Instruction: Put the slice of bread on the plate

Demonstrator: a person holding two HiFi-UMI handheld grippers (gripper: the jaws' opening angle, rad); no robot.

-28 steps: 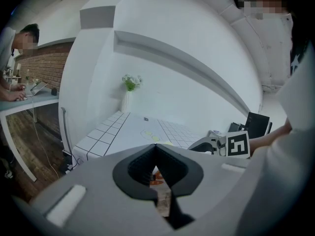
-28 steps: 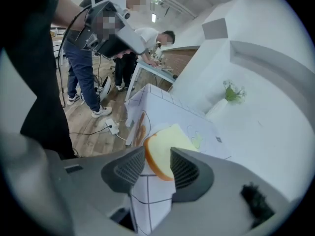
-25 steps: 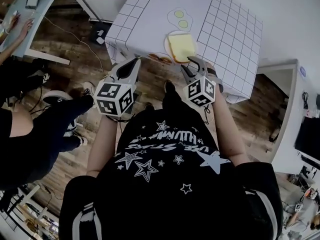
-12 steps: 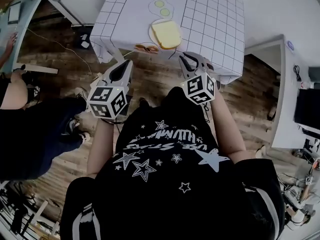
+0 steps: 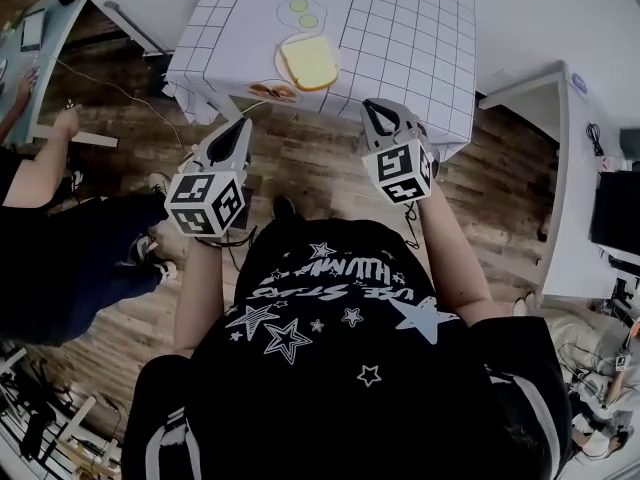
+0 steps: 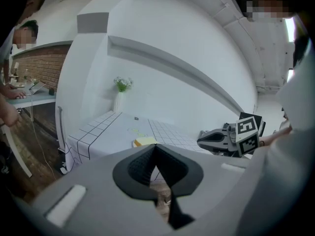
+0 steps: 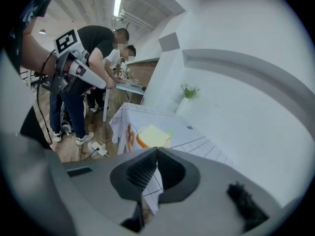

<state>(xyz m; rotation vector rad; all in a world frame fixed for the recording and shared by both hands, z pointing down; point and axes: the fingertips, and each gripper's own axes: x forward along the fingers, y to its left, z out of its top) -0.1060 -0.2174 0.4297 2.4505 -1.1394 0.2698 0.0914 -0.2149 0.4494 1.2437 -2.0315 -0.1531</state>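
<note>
A pale yellow slice of bread [image 5: 308, 61] lies flat on a small white plate [image 5: 281, 68] near the front edge of the table with the white gridded cloth [image 5: 400, 38]. The bread also shows in the left gripper view [image 6: 145, 141] and the right gripper view [image 7: 153, 135]. Both grippers hang over the wooden floor, short of the table. My left gripper [image 5: 241, 128] is shut and empty, its tips together [image 6: 155, 145]. My right gripper [image 5: 383, 116] is shut too, with nothing between its jaws [image 7: 157, 149].
Two greenish rounds [image 5: 304, 13] lie behind the plate, and a brown food item [image 5: 272, 91] sits at the cloth's front edge. A vase with a plant [image 6: 119, 95] stands at the far side. People [image 7: 93, 68] stand at a desk on the left. A white table [image 5: 555, 168] is at the right.
The table and bread have drawn away toward the top of the head view. Both grippers have pulled back from the table edge to over the floor. The right gripper's jaws have closed with nothing in them.
</note>
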